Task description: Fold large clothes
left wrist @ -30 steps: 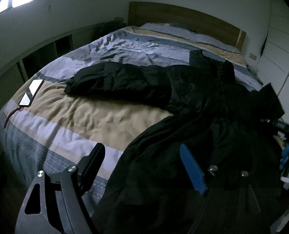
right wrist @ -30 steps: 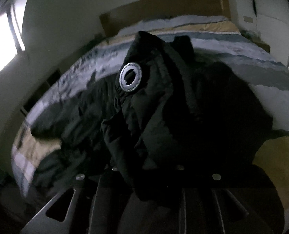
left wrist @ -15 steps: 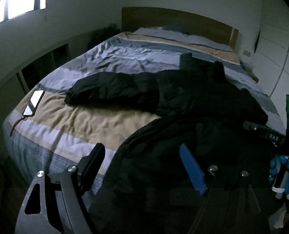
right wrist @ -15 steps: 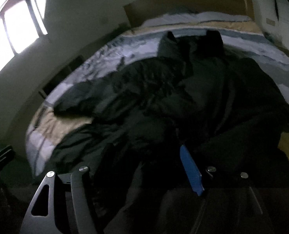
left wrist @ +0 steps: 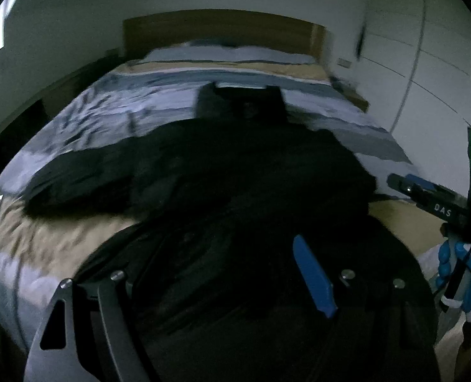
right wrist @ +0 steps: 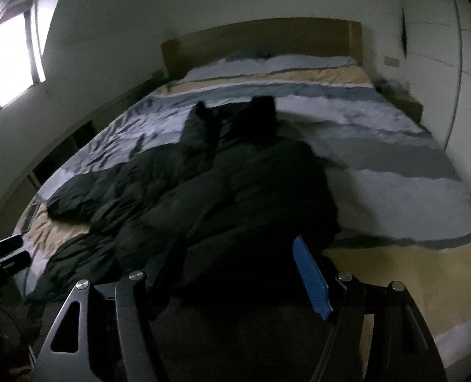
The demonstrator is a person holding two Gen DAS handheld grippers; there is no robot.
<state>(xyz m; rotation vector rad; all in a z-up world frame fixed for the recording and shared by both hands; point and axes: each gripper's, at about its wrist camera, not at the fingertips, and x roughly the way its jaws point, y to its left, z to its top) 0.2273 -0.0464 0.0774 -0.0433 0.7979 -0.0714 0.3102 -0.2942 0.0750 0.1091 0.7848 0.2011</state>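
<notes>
Fingers (right wrist: 310,278) of the right gripper (right wrist: 222,273) are spread w/ nothing pinched, just above the near hem of the coat (right wrist: 203,197). Left gripper (left wrist: 213,270) fingers are also spread, empty, over the same hem. Coat lies crumpled across the bed (right wrist: 394,191), hood toward the headboard (right wrist: 260,41), one sleeve out left.

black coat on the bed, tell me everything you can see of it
The black coat looks puffy and quilted, with a dull sheen. It lies crumpled across the striped bedding, collar or hood end toward the headboard, one sleeve stretched toward the window side, hem bunched at the near edge of the bed. Nothing grips it; only the bedding touches it.
</notes>
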